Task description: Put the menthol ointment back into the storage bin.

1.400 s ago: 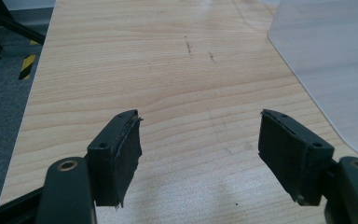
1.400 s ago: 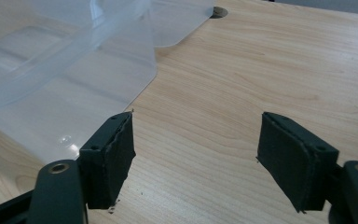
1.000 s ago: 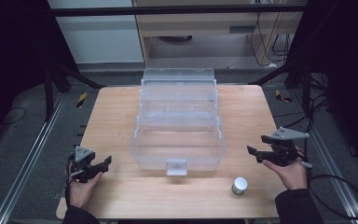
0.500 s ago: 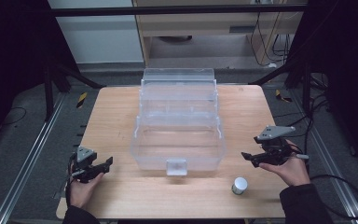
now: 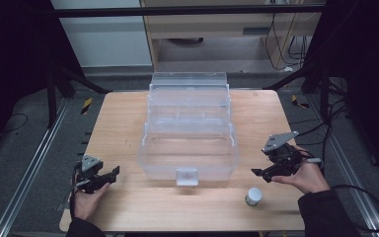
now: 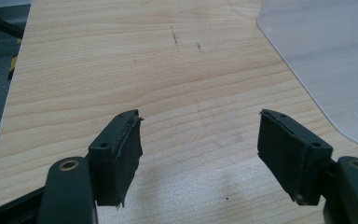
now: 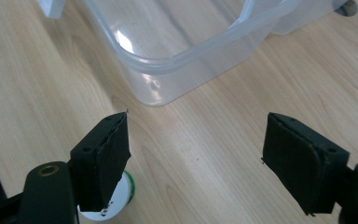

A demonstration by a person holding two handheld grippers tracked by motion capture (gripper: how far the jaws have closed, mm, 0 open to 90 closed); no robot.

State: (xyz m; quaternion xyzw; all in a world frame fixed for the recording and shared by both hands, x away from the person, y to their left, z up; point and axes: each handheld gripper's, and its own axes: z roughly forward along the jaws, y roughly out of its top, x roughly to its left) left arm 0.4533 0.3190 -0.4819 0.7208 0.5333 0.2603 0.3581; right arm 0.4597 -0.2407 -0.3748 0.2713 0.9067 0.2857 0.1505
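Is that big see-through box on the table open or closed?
Open: the clear box has its lid swung up behind, leaving the top uncovered.

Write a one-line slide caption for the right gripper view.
Open right gripper above the wooden table, small white container beside its jaw, clear plastic box ahead.

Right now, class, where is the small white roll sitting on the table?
In the high view, the small white roll stands near the table's front edge, right of the clear box's latch, just below the open right tongs.
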